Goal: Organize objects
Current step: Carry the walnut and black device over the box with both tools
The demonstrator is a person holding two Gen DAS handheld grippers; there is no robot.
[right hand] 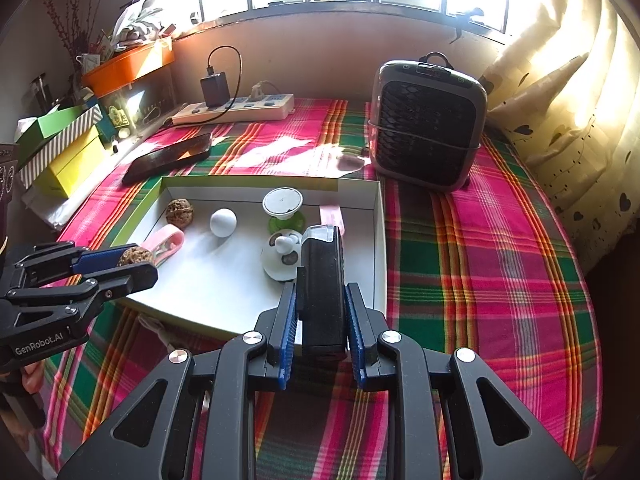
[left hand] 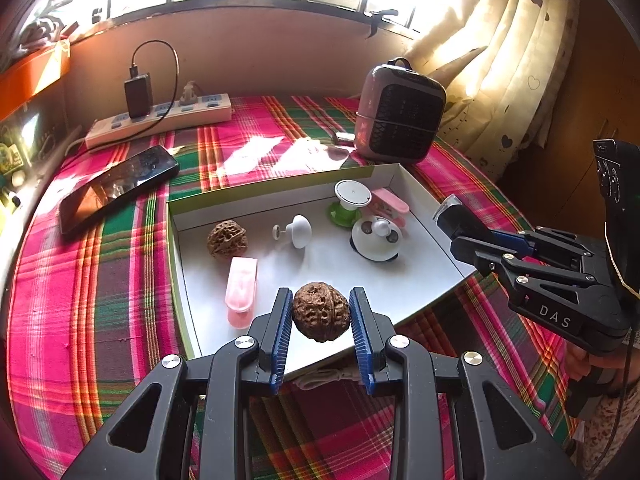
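Walnut (left hand: pixel 320 312), brown and wrinkled, is pinched between the blue fingers (left hand: pixel 280 336) of the left gripper (left hand: pixel 320 334) and held above the near edge of a white tray (left hand: pixel 424 256). A second walnut (left hand: pixel 227 239) and a pink clip (left hand: pixel 241 290) are seen lying in the tray.

From the right wrist, a black boxy device (right hand: pixel 322 292) is clamped upright in the right gripper (right hand: pixel 322 334) over the tray's near right corner (right hand: pixel 380 240), which rests on a plaid-covered desk (right hand: pixel 480 260).
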